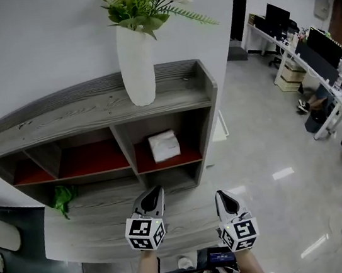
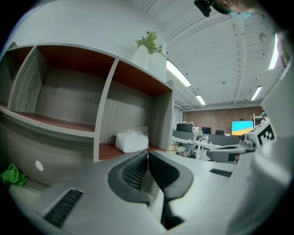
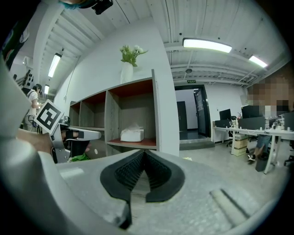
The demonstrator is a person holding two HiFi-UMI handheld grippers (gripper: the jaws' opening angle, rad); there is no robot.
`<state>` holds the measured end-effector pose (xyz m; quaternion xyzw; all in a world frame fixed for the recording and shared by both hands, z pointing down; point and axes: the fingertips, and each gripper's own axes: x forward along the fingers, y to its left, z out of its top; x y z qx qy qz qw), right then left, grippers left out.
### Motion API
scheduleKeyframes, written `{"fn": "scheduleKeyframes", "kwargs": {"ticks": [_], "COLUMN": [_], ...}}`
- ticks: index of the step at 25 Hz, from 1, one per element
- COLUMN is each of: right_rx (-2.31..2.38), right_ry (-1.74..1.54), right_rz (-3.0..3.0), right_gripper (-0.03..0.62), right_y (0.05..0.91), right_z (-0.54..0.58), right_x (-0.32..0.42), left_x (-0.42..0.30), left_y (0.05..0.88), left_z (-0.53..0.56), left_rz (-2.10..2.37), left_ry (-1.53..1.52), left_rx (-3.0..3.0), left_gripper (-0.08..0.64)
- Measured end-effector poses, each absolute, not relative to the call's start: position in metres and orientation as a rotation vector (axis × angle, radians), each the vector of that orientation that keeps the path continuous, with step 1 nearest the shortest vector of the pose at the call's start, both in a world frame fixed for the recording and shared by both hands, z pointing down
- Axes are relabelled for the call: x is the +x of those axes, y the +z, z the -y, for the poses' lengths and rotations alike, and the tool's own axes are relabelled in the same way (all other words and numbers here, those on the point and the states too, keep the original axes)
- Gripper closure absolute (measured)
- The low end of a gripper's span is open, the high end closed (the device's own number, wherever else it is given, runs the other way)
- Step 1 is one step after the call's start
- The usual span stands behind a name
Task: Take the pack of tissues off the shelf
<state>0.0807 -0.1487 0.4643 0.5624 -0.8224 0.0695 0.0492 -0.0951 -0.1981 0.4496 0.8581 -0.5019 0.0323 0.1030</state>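
A white pack of tissues (image 1: 163,145) lies in the right-hand compartment of a grey wooden shelf unit (image 1: 90,106), on its red floor. It also shows as the tissue pack (image 2: 132,140) in the left gripper view and as the tissue pack (image 3: 132,134) in the right gripper view. My left gripper (image 1: 152,196) hangs in front of the shelf, below the pack, jaws shut and empty. To its right my right gripper (image 1: 226,201) is also shut with nothing in it. Both stay well short of the compartment.
A tall white vase (image 1: 137,64) with green and white flowers stands on the shelf top, above the tissue compartment. A green object (image 1: 63,197) lies on the lower ledge at the left. Desks with monitors (image 1: 312,60) and chairs line the right side across a shiny floor.
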Motion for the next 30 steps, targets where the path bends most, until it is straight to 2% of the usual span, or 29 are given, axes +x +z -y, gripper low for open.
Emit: {"fn": "scheduleKeyframes", "kwargs": {"ticks": [30], "right_rx": [1.616], "right_ry": [0.278], "right_rz": [2.501], "right_gripper": [0.591], "right_y": [0.483], "right_z": [0.215], "right_x": [0.087], "left_x": [-0.098], "left_y": [0.461], "left_z": [0.268], "left_rz": [1.468], "left_ry": [-0.062], "left_rx": [2.33], "left_gripper": [0.545]}}
